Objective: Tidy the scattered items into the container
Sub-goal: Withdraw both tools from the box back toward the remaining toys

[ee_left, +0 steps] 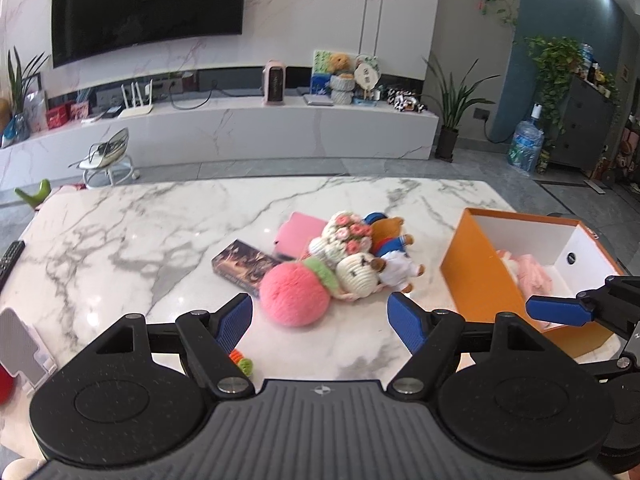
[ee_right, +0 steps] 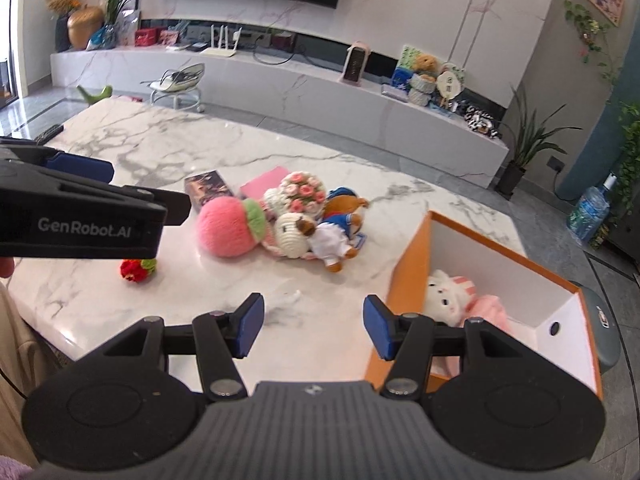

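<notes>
the left claw (ee_left: 320, 316) hung with its jaws spread and nothing between them, just short of the pink plush ball (ee_left: 295, 296). the right claw (ee_right: 313, 328) was spread and bare too, beside the orange box (ee_right: 404, 276). the ball touched a heap of 3 or so soft toys (ee_left: 360, 256) on the marble table (ee_left: 140, 240). the box held a white plush (ee_right: 444, 296). a small red knit toy (ee_right: 134, 270) lay apart.

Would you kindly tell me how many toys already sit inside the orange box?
1 visible: a white plush bunny lying against the near-left wall of the orange box, on pink fabric. More may be hidden underneath.
</notes>
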